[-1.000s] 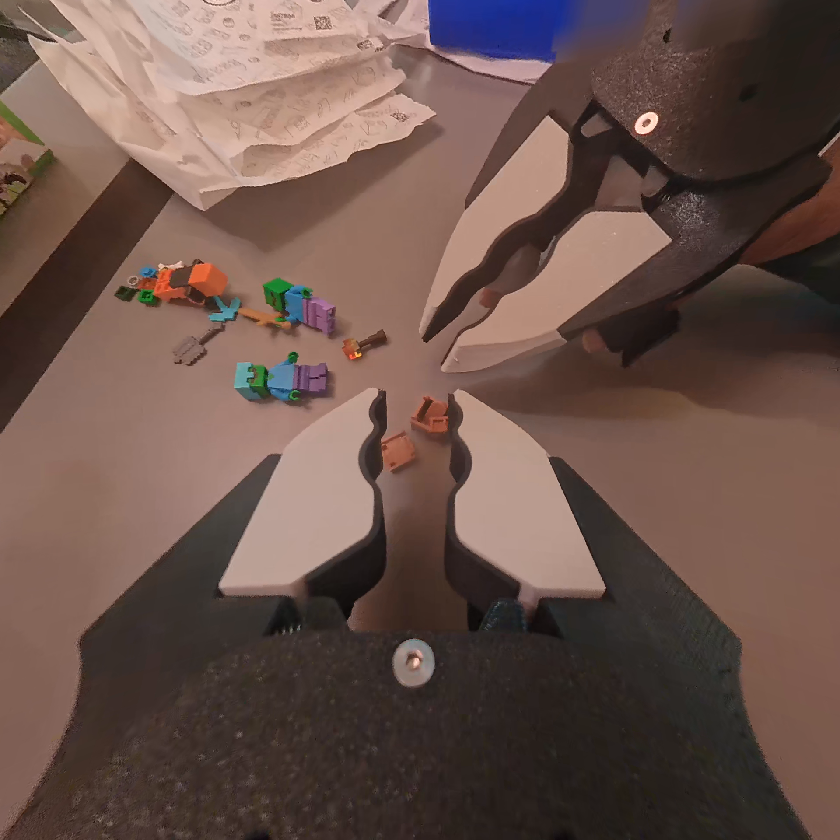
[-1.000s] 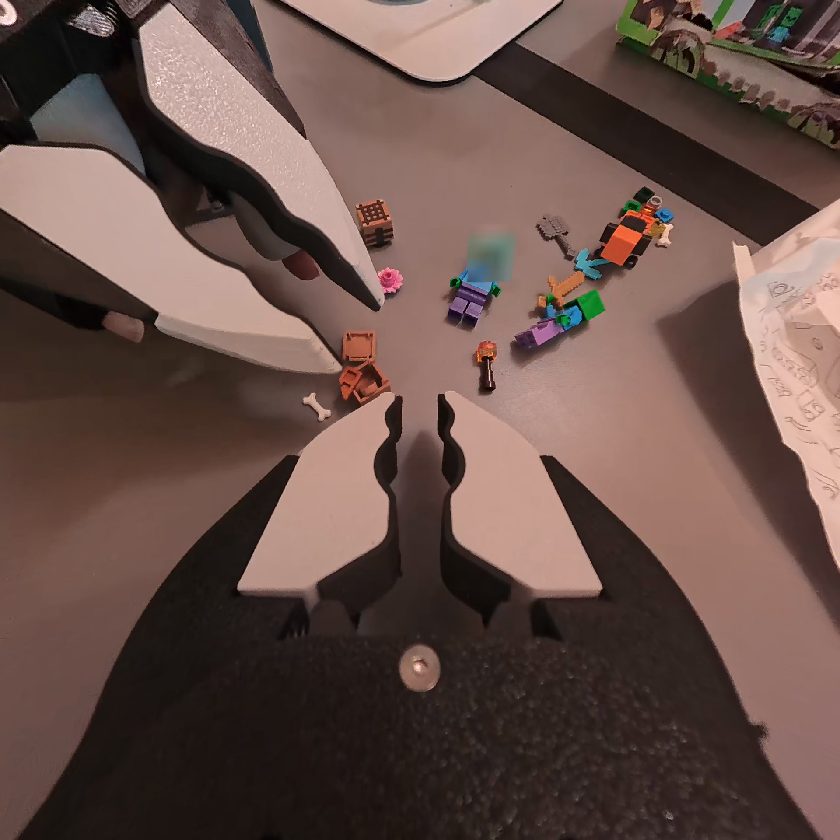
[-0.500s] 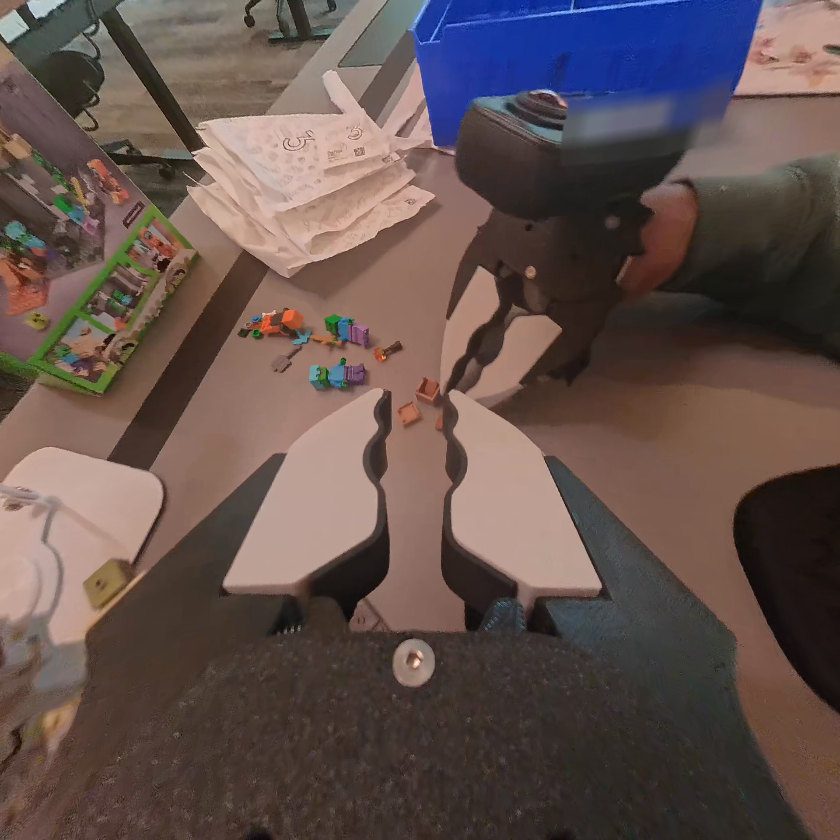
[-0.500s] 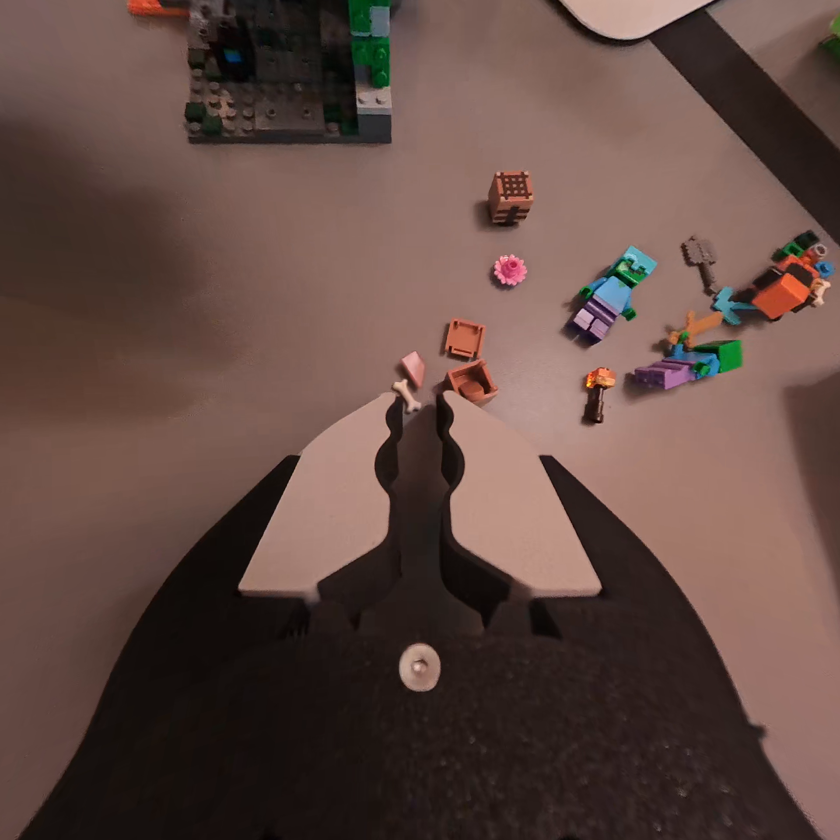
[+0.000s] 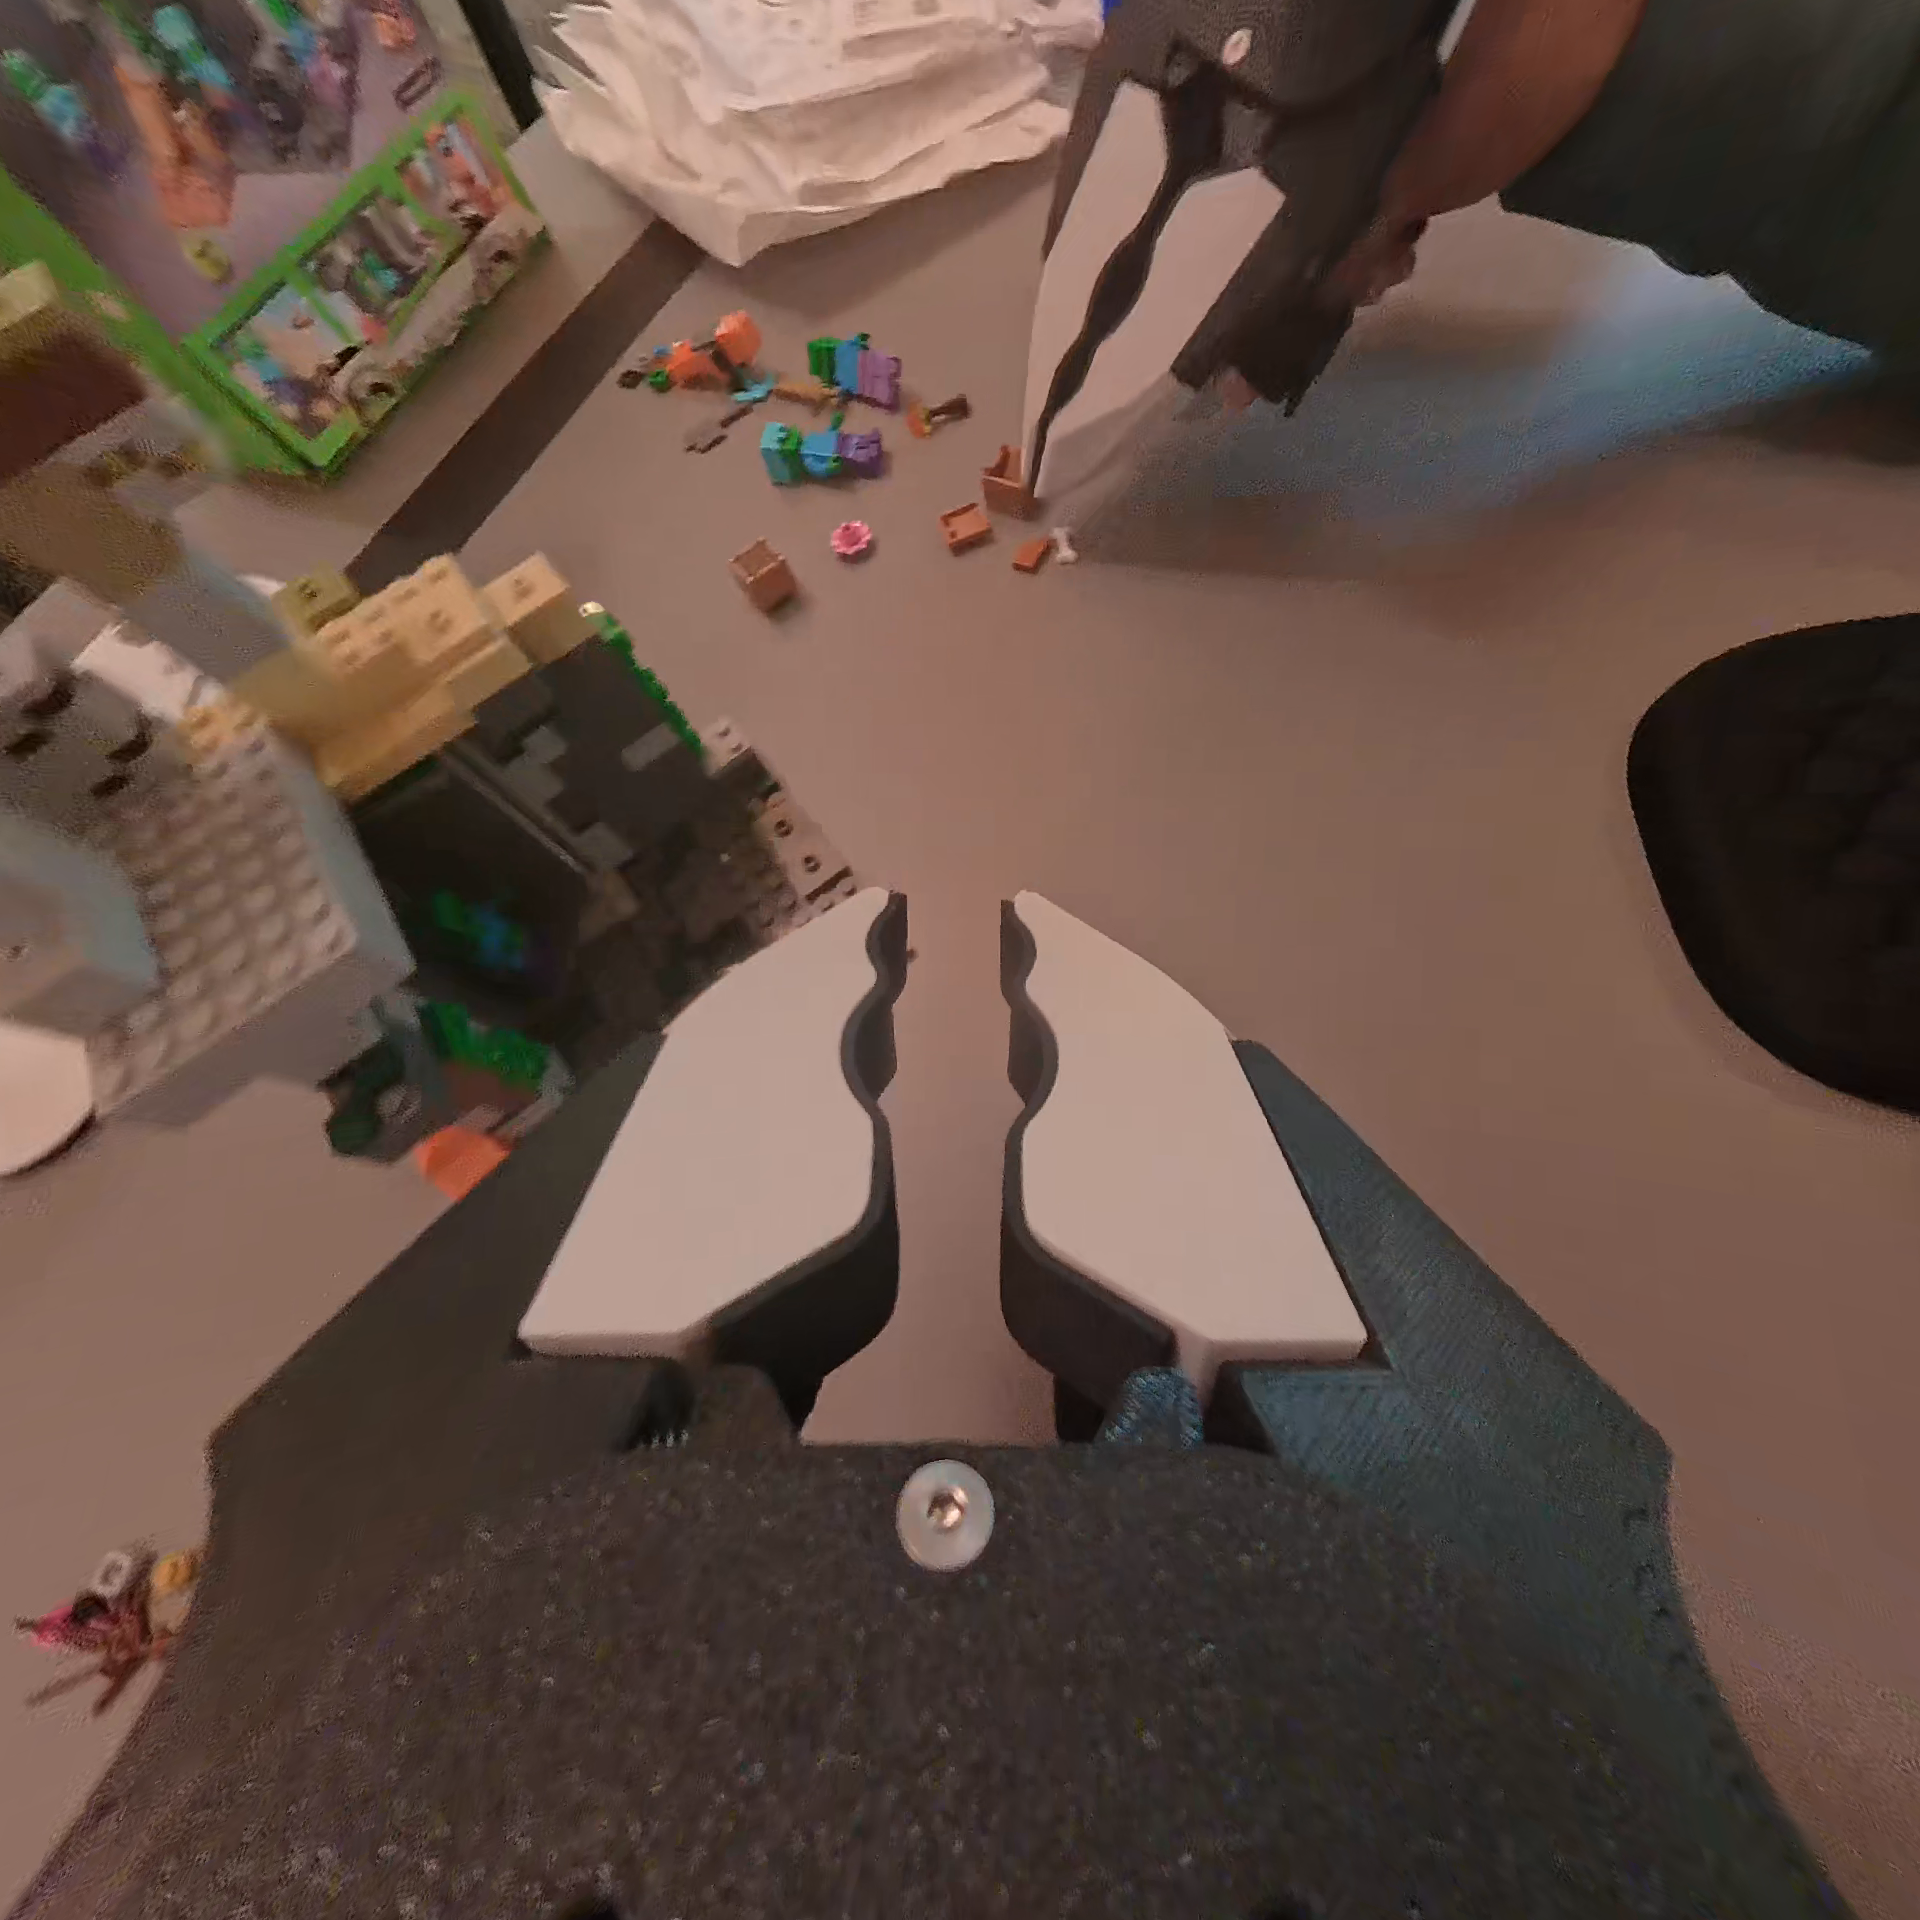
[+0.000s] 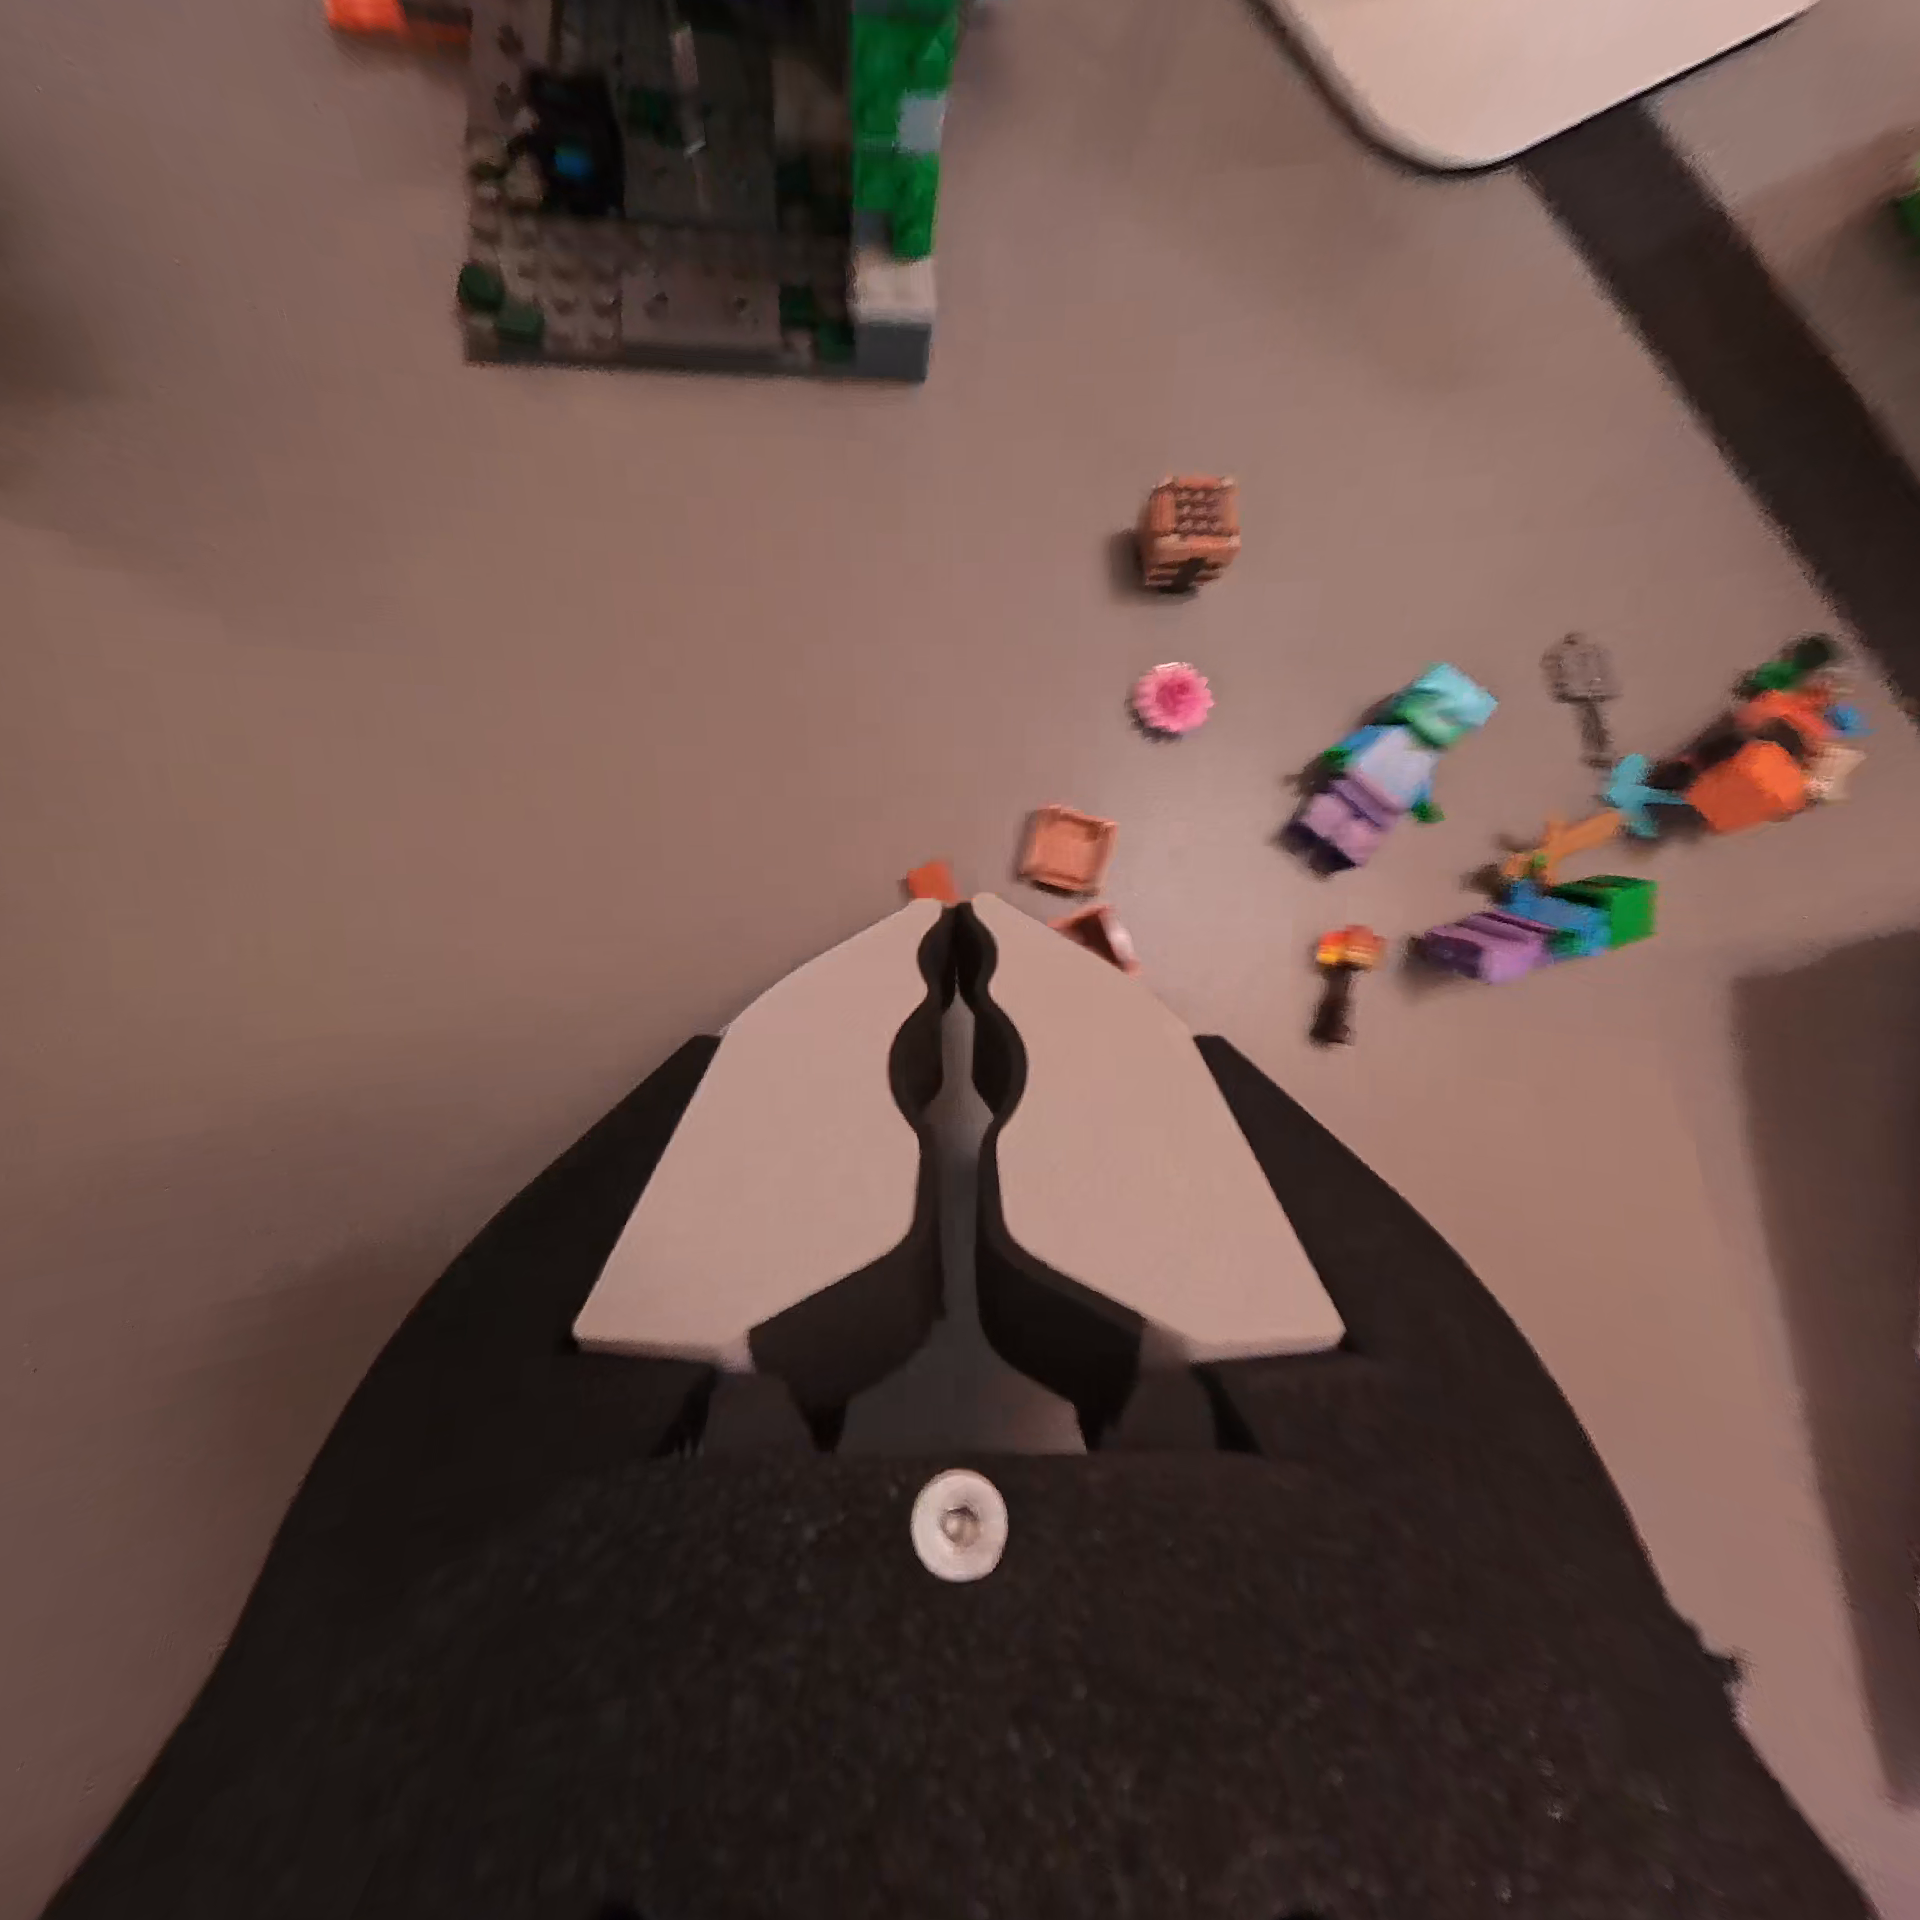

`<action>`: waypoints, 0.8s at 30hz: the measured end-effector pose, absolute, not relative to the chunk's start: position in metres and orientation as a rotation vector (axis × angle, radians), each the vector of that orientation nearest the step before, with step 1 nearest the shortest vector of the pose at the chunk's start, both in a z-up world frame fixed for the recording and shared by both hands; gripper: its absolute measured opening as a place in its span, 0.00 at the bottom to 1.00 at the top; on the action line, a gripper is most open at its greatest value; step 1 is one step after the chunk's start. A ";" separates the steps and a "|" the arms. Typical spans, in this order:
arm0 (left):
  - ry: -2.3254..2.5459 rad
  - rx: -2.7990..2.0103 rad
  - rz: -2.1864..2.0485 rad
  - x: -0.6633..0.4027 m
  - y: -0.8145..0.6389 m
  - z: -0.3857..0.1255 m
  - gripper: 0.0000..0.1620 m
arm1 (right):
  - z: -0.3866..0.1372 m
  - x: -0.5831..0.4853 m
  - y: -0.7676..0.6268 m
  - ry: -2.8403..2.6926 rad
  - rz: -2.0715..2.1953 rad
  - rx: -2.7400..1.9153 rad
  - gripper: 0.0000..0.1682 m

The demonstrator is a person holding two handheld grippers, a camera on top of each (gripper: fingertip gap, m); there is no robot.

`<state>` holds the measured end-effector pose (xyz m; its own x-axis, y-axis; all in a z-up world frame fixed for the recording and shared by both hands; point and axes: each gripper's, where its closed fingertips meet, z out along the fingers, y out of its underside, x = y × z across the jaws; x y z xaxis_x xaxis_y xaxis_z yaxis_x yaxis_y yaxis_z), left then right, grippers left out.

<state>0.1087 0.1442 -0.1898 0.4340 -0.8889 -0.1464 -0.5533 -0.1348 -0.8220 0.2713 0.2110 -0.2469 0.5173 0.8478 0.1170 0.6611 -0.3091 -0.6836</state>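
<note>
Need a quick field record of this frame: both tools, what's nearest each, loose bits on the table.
left tool: open, empty, over the grey table, beside the brick build
right tool: shut, tips down at the table; any pinch hidden
nearest right tool: open brown box piece, flat brown tile
loose pieces: pink flower, brown cube, blocky figures, torch
far side: white paper bags, toy box
</note>
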 end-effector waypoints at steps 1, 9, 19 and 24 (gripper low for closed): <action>1.195 -1.814 -0.497 0.104 0.146 -0.189 0.10 | -0.242 0.277 0.218 -1.179 0.313 -2.058 0.00; 1.048 -1.811 -0.598 0.089 0.153 -0.190 0.10 | -0.243 0.285 0.225 -1.122 0.279 -2.063 0.01; 1.111 -1.819 -0.587 0.095 0.146 -0.208 0.10 | -0.262 0.271 0.199 -1.328 0.321 -2.109 0.10; 1.111 -1.820 -0.593 0.095 0.146 -0.209 0.10 | -0.265 0.266 0.197 -1.311 0.379 -2.154 0.10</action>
<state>0.0946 0.1460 -0.2086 0.4823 -0.8746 -0.0495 -0.4453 -0.1961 -0.8736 0.2665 0.1971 -0.2647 0.4756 0.8778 0.0570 0.7122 -0.3462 -0.6107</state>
